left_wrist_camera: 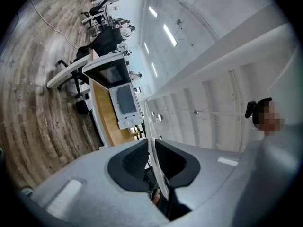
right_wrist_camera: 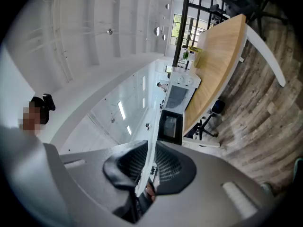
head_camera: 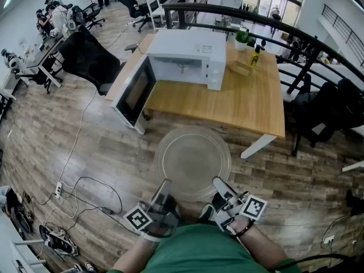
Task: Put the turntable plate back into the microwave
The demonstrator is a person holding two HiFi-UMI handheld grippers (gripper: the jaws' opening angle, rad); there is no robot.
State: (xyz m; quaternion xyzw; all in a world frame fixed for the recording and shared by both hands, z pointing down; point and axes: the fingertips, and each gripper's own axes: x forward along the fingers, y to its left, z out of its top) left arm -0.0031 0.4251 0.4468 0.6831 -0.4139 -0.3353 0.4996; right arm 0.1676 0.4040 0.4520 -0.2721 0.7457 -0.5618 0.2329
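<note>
A clear glass turntable plate (head_camera: pixel 192 161) hangs level above the wooden floor, held at its near rim from both sides. My left gripper (head_camera: pixel 165 187) is shut on the plate's near-left rim, my right gripper (head_camera: pixel 218 185) on its near-right rim. In the left gripper view the plate's edge (left_wrist_camera: pixel 152 148) runs between the dark pads (left_wrist_camera: pixel 135 161). The right gripper view shows the plate's edge (right_wrist_camera: pixel 151 152) clamped the same way. The white microwave (head_camera: pixel 186 57) stands ahead on the wooden table (head_camera: pixel 244 104), its door (head_camera: pixel 136 92) swung wide open to the left, cavity showing.
Black office chairs (head_camera: pixel 94 61) stand left of the table. White cables and a power strip (head_camera: pixel 58 191) trail across the floor at my left. A black curved railing (head_camera: pixel 296 36) runs behind the table, where a small plant (head_camera: pixel 243 37) and bottle sit. Seated people work at desks far left.
</note>
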